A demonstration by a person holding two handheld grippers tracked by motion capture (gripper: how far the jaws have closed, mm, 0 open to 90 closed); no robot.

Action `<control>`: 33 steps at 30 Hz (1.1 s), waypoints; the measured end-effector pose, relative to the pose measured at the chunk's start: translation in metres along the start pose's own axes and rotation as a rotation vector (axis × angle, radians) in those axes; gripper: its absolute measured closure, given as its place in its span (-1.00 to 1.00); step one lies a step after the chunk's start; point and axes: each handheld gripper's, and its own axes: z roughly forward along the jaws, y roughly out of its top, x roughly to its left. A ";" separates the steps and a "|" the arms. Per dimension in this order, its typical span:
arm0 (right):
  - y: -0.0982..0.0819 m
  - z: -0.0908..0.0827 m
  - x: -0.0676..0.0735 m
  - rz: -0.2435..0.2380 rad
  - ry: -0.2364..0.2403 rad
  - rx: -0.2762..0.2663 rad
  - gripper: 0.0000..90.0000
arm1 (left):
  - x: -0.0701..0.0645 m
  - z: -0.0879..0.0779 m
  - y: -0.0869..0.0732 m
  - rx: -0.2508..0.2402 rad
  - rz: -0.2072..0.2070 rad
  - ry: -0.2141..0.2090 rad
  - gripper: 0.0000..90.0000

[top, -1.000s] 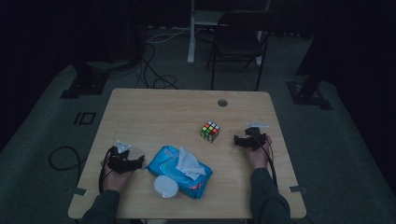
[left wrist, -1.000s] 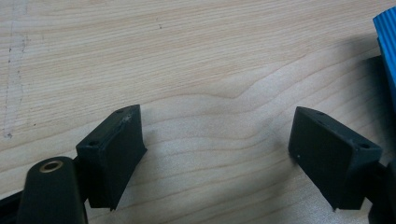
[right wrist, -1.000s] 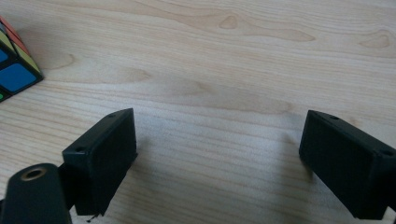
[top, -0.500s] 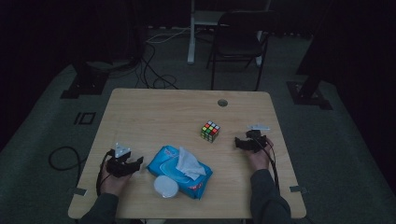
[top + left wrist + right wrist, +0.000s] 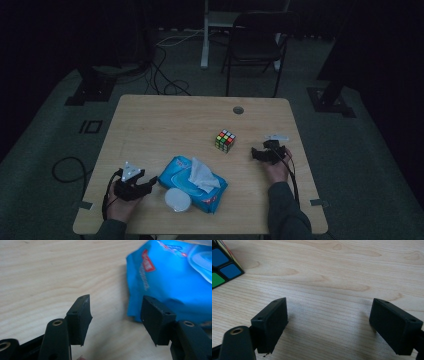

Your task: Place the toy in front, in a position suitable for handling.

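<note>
Blue wipes pack (image 5: pixel 192 182), tissue (image 5: pixel 201 172) poking out, beside spread left gripper (image 5: pixel 150 184).

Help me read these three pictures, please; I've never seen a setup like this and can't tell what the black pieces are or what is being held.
There is no robot here. A person sits at a wooden table and holds a two-jaw tool in each hand. The high view looks down from above the person's side: the left hand-held gripper is at the lower left, the right hand-held gripper at the right.

The other two pictures come from small cameras riding on those tools, so the black blocks rising from the bottom are each tool's own jaws.

On the table lie a blue pack of wet wipes with a wipe sticking out, a round white lid beside it, and a colourful puzzle cube.

Nothing is held: both pairs of jaws stand apart over bare wood, the left near the pack's edge, the right near the cube.
</note>
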 end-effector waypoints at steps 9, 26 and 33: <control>0.000 0.000 0.000 -0.001 0.000 0.000 -0.67 | -0.012 -0.002 -0.006 0.030 0.048 -0.021 0.02; 0.000 0.000 0.000 -0.001 0.000 0.000 -0.67 | -0.010 0.026 0.006 0.088 0.137 -0.028 0.94; 0.000 0.000 0.000 -0.001 0.000 0.000 -0.67 | 0.022 0.035 0.015 0.094 0.072 -0.022 0.78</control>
